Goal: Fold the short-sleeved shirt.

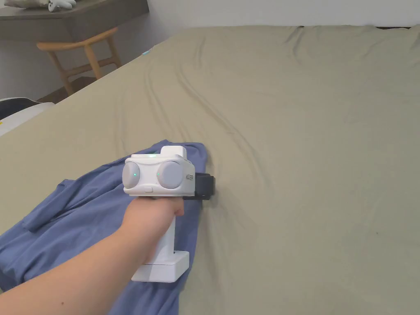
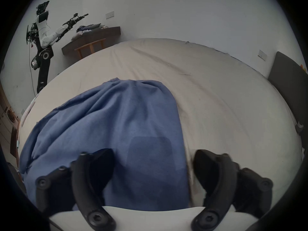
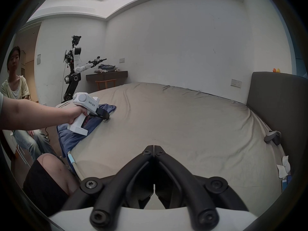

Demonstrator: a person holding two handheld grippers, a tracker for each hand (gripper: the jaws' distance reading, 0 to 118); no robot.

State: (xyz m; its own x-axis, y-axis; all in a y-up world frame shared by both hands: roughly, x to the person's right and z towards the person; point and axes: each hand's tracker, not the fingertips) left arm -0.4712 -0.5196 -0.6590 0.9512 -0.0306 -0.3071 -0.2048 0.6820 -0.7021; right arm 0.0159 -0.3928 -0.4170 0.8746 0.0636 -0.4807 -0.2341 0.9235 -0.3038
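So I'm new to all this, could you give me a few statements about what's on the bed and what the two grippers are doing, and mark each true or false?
1. The blue shirt lies crumpled on the bed. True.
2. The left gripper is clamped shut. False: its jaws stand wide apart over the shirt's edge.
3. The right gripper has its jaws closed with nothing between them. True.
4. The shirt is neatly folded. False: it is bunched and wrinkled.
5. A wooden chair stands beyond the bed. True.

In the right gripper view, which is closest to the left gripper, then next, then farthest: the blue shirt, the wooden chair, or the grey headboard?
From the left gripper:
1. Blue shirt, right under it.
2. Wooden chair, past the bed's far edge.
3. Grey headboard, across the bed on the right.
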